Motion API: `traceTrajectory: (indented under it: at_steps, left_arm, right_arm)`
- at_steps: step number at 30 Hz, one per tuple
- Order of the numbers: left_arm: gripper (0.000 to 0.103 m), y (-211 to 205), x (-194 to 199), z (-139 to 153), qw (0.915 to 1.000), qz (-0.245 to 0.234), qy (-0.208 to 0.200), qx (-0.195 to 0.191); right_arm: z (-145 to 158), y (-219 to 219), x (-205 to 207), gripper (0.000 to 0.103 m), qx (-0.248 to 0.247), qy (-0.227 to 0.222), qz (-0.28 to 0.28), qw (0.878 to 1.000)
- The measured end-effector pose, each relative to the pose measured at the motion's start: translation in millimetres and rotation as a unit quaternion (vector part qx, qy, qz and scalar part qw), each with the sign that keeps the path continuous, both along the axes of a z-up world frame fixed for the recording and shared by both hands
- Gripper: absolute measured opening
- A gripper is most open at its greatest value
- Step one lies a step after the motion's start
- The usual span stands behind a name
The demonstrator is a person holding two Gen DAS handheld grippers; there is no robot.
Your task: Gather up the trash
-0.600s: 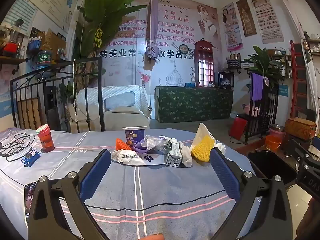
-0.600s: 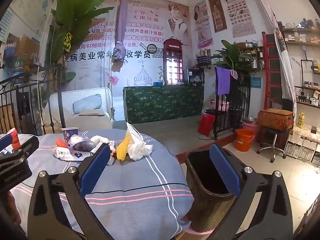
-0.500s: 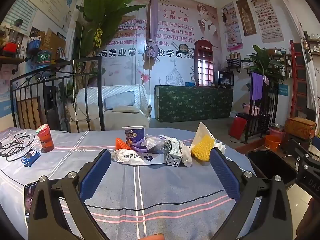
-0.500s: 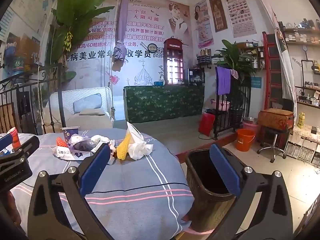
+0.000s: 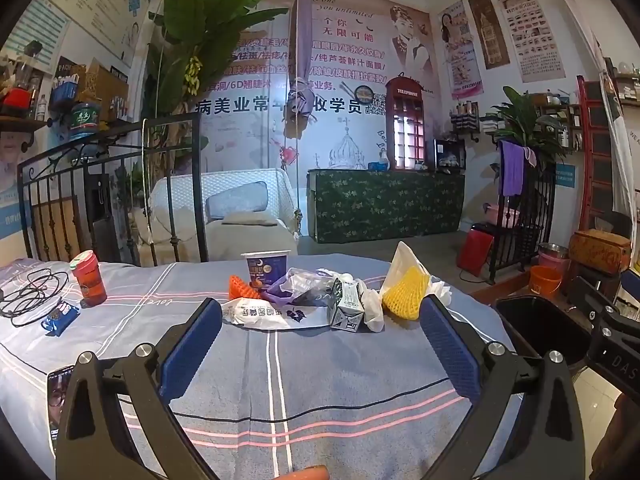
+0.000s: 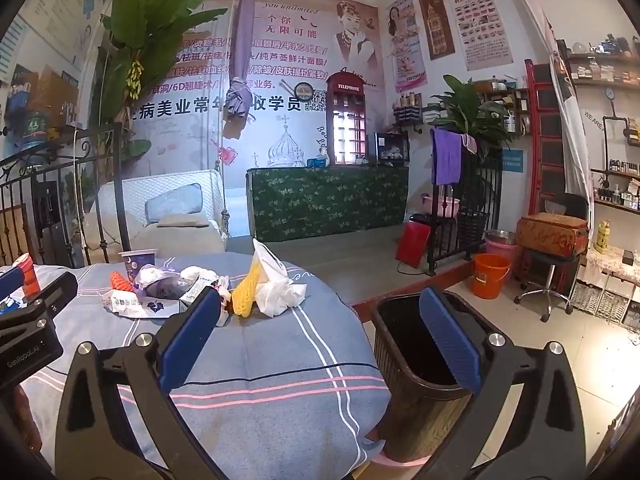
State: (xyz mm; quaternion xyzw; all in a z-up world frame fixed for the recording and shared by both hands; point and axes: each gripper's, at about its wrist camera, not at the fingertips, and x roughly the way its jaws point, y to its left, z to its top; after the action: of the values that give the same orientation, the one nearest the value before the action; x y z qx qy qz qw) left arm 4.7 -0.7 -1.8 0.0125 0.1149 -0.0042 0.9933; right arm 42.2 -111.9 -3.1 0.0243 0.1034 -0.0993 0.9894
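Note:
A heap of trash lies at the far side of the blue striped tablecloth (image 5: 320, 380): a white wrapper (image 5: 256, 314), a purple paper cup (image 5: 265, 270), an orange foam net (image 5: 240, 288), a small carton (image 5: 346, 306), a yellow foam net (image 5: 404, 292) and white tissue (image 6: 280, 292). A dark waste bin (image 6: 416, 364) stands on the floor right of the table. My left gripper (image 5: 320, 332) is open and empty, short of the heap. My right gripper (image 6: 320, 320) is open and empty, between the table edge and the bin.
A red lidded cup (image 5: 89, 278), a black cable (image 5: 32, 292), a blue packet (image 5: 60, 316) and a phone (image 5: 60, 392) lie on the table's left. An orange bucket (image 6: 490, 276), a stool (image 6: 548, 280) and a black metal fence (image 5: 100, 200) stand around.

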Motion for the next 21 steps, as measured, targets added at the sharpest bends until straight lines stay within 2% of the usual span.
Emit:
traceTrajectory:
  at_steps: [21]
  left_arm:
    - [0.097,0.9,5.2,-4.3,0.9999,0.003,0.014,-0.003]
  right_arm:
    - [-8.3,-2.3,7.5,0.098,0.011,0.010,0.002,1.000]
